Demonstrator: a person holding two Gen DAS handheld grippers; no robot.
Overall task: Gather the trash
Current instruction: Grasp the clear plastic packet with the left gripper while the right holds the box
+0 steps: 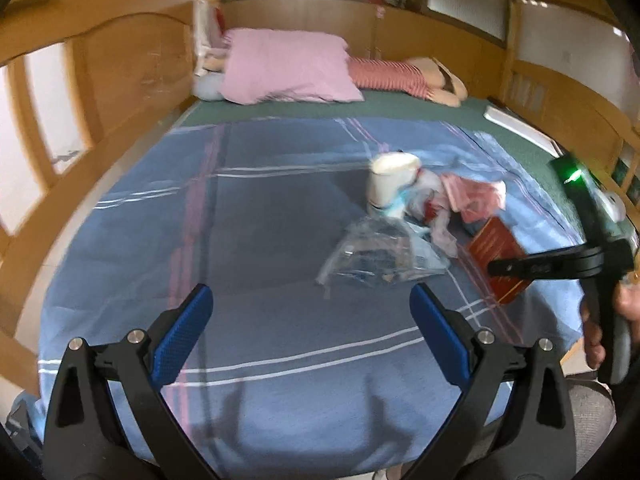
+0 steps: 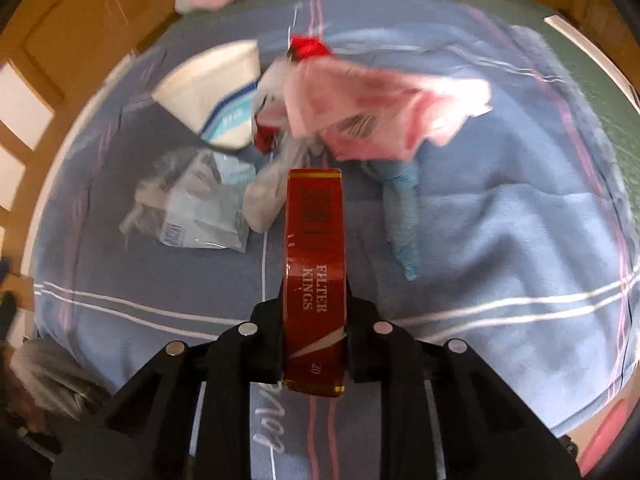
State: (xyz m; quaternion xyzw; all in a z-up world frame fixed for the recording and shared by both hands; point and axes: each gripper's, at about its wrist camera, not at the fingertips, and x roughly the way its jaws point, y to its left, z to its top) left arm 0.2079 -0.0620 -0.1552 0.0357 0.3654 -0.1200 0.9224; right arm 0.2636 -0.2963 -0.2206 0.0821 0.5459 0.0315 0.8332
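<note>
A red cigarette box (image 2: 314, 264) marked FILTER KINGS stands on edge between the jaws of my right gripper (image 2: 314, 300), which is shut on it just above the blue plaid blanket (image 2: 500, 248). The left wrist view shows the same box (image 1: 496, 254) at the right, with the right gripper's black arm across it. Trash lies in a heap beyond: a white paper cup (image 1: 390, 182) (image 2: 212, 88), a clear plastic bag (image 1: 380, 254) (image 2: 192, 208), pink wrappers (image 1: 474, 194) (image 2: 384, 104) and a twisted blue scrap (image 2: 404, 216). My left gripper (image 1: 310, 334) hovers open and empty in front of the plastic bag.
The blanket (image 1: 260, 220) covers a bed with a green sheet (image 1: 420, 106). A pink pillow (image 1: 284, 66) and a striped doll (image 1: 404, 76) lie at the head. Wooden bed rails (image 1: 100, 64) run along both sides. A hand (image 1: 628, 304) holds the right gripper's handle.
</note>
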